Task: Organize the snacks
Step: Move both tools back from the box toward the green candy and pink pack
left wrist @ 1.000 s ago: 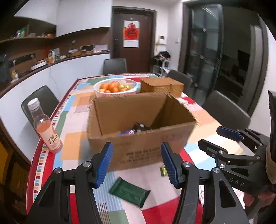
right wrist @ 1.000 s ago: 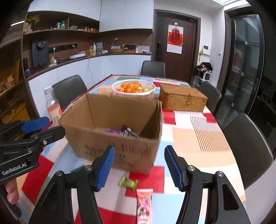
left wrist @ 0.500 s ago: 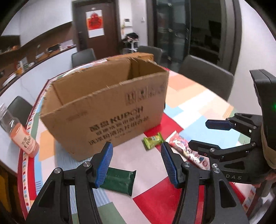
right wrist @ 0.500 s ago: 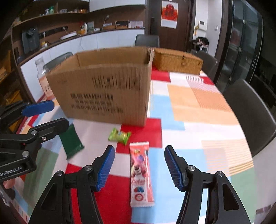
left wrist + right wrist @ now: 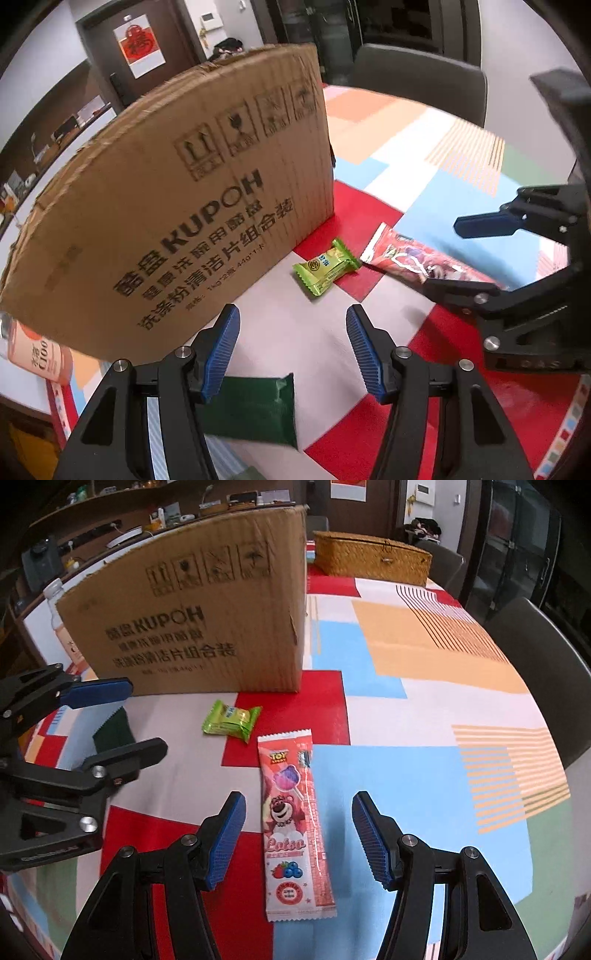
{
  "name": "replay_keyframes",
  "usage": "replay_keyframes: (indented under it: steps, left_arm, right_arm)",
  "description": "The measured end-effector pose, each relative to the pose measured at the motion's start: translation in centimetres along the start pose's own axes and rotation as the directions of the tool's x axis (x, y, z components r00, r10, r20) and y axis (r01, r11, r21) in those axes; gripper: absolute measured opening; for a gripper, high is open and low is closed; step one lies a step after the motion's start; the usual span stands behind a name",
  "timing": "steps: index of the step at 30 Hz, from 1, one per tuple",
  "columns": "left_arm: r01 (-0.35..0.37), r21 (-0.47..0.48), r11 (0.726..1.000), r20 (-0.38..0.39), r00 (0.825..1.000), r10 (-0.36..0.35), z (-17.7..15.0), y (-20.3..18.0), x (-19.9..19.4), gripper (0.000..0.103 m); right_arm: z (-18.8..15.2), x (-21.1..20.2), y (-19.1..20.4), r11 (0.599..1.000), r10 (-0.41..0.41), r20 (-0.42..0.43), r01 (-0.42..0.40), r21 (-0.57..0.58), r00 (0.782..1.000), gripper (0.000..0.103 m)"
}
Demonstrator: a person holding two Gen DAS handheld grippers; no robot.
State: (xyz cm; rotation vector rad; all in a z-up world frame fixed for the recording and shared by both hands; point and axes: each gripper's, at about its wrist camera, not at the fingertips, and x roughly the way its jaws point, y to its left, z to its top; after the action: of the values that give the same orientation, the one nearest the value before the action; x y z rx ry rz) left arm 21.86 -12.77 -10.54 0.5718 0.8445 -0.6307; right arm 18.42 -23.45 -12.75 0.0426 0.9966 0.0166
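The right gripper (image 5: 297, 834) stood spread and empty astride the flat red lollipop packet (image 5: 293, 827) on the tablecloth (image 5: 424, 709). The left gripper (image 5: 291, 347), also spread, hovered above the dark green wrapper (image 5: 255, 413) before the cardboard box (image 5: 177, 221). Only the right view showed the woven basket (image 5: 373, 557); the crinkled lime candy (image 5: 327, 266) lay at the box corner.

Three snack packets lie on the patchwork tablecloth (image 5: 424, 701) — one long red lollipop packet (image 5: 295, 823) at lower centre of the right wrist view, one small light-green candy packet (image 5: 231, 720) just above it, and one dark green packet (image 5: 255, 413) at the bottom of the left wrist view. One cardboard box (image 5: 207, 620) fills the upper left. One woven basket (image 5: 369, 555) sits at the top. One bottle (image 5: 33, 354) shows at the left edge — partly hidden. Two chairs (image 5: 539, 657) appear at the right.
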Motion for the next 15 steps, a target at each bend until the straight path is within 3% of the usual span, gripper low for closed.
replay_keyframes:
  steps: [10, 15]
  left_arm:
    - [-0.001, 0.062, 0.998, -0.036, 0.999, 0.004, 1.6, -1.1, 2.8, 0.059]
    - [0.002, 0.103, 0.995, -0.048, 0.999, 0.003, 2.5, -1.9, 3.9, 0.059]
  right_arm:
    - [0.1, 1.2, 0.0, 1.0, -0.01, -0.009, 0.01, 0.001, 1.0, 0.06]
    - [0.0, 1.6, -0.4, 1.0, -0.009, -0.013, 0.009, 0.008, 1.0, 0.048]
